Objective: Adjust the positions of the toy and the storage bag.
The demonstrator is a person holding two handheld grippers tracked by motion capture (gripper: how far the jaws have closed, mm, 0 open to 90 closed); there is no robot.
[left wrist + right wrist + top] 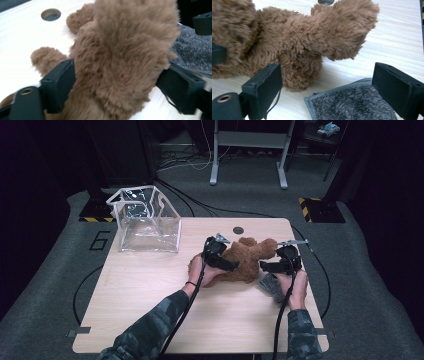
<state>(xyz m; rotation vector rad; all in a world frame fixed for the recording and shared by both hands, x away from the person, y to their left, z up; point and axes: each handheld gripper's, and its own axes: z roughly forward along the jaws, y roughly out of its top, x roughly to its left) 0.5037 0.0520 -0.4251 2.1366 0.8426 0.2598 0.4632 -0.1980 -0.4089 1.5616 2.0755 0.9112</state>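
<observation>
On the right half of the wooden worktop (150, 320) lies a brown plush teddy bear (245, 260), stretched out on its side between the person's two hands. The left tongs (115, 85) straddle a thick furry part of the bear: both black jaws sit against the fur on either side, though whether they truly squeeze it I cannot tell; they stand wide. The right tongs (324, 90) are spread, with nothing between them, one jaw just beside a bear limb and the other over a grey knitted cloth (354, 105) that lies flat on the worktop near the bear. Farther off, toward the back left corner, stands a clear plastic bag (147, 220), upright and open at the top. A round hole (238, 230) marks the worktop behind the bear.
</observation>
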